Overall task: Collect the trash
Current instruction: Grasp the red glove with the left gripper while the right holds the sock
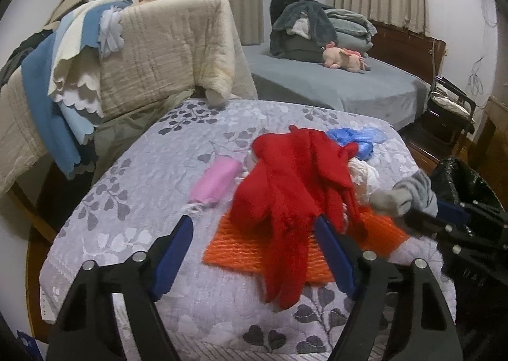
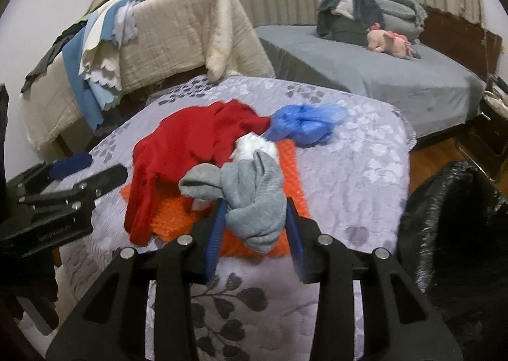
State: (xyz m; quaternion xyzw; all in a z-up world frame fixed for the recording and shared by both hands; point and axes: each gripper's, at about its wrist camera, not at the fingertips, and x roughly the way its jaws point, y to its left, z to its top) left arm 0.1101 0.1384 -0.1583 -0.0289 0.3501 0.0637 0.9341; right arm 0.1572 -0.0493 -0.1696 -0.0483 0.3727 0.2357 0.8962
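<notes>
1. Only the left wrist view shows the pink pouch (image 1: 216,181), lying on the floral bedspread (image 1: 133,177) just left of the red gloves (image 1: 285,196); the right wrist view leaves it out.
2. Conversely, the right wrist view gives more of the black trash bag (image 2: 451,218) beside the bed, seen in the left view only as a sliver at the right edge.
3. Both views show the orange mesh mat (image 1: 263,253) under the gloves, the crumpled blue plastic (image 2: 304,123) beyond them, and a white wad (image 2: 254,145) between.
4. The right claw (image 2: 257,221) stands narrowed, its blue pads pressing both sides of the bunched grey sock (image 2: 254,202), which hangs over the mat.
5. The left claw (image 1: 254,253) stands wide and holds nothing; the cuff of a red glove lies between its fingers (image 1: 173,256), touching the right one or nearly so.
</notes>
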